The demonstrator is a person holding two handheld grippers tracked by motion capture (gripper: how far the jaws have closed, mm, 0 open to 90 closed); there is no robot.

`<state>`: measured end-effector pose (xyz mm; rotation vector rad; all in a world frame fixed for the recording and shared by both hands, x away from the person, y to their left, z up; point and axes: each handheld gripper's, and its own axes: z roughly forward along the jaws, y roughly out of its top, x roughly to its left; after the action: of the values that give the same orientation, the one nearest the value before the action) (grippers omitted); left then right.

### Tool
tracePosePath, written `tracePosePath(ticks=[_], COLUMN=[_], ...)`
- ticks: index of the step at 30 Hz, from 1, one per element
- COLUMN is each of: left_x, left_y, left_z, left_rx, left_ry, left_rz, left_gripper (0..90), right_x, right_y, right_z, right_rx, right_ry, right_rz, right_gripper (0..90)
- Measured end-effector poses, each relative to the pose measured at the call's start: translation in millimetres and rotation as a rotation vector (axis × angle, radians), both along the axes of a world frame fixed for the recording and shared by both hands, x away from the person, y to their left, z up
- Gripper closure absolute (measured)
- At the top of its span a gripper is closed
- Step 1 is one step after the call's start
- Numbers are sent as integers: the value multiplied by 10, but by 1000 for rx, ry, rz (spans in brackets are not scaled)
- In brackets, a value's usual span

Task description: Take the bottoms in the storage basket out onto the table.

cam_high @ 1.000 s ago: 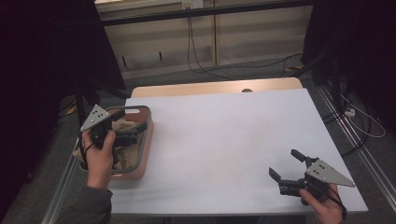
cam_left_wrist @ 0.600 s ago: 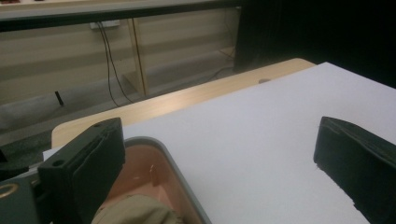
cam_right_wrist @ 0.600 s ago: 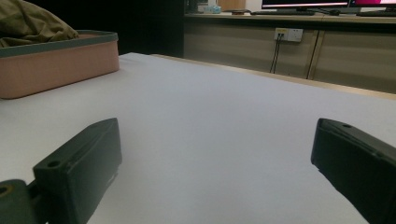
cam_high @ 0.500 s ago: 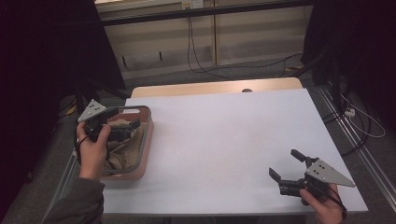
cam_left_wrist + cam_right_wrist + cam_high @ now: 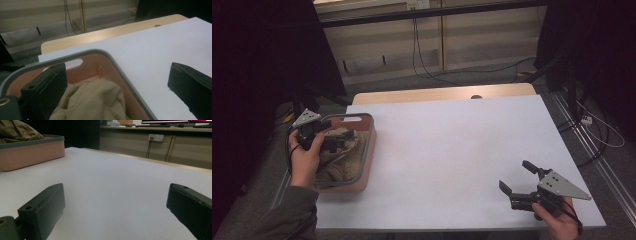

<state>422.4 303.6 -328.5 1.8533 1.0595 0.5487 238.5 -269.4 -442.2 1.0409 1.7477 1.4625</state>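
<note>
left claw (image 5: 343, 141) shifted, one basket (image 5: 366, 150), one cloth (image 5: 343, 154)

In the high view the left gripper (image 5: 333, 142) was partly covered by the hand (image 5: 304, 157) that held it, and its jaws were too dark against the cloth (image 5: 343, 152) to tell apart. The cloth hid the bottom of the basket (image 5: 368, 150). In the left gripper view the lower edge cut off the cloth (image 5: 92, 102) and the basket rim (image 5: 105, 53), and one jaw covered part of the basket wall. In the right gripper view the left edge cut the basket (image 5: 30, 151), and the cloth (image 5: 17, 131) was cut by the top edge. The right hand (image 5: 557, 225) was cut off at the bottom edge of the high view.
</note>
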Motion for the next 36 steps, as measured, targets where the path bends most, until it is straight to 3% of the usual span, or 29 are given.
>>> tracePosePath(ticks=[8, 11, 15, 20, 26, 28, 30, 33, 36], left_x=[88, 111, 138, 172, 222, 239, 267, 304, 347], left_y=[61, 59, 68, 120, 121, 101, 54, -15, -46], left_z=[-52, -94, -188, -331, -448, -526, -591, -647, -731], left_rx=[11, 46, 125, 151, 188, 210, 278, 358, 389], left_ry=[43, 74, 143, 216, 281, 333, 376, 409, 442], left_rz=[25, 30, 29, 59, 47, 49, 64, 68, 80], left_gripper=[31, 31, 32, 28, 12, 6, 3, 0, 0], right_x=[0, -1, -4, -5, -5, -2, -3, -9, -11], right_y=[7, 8, 8, 7, 11, 11, 12, 8, 4], right_z=[-2, -2, -2, -3, -3, -6, -5, -5, -5], right_rx=[0, 0, 0, 0, 0, -4, -4, -4, -4], right_ry=[2, 3, 4, 4, 3, 3, 3, 4, 4], right_rz=[5, 8, 9, 13, 18, 19, 20, 21, 22], right_gripper=[11, 12, 11, 11, 11, 11, 13, 13, 13])
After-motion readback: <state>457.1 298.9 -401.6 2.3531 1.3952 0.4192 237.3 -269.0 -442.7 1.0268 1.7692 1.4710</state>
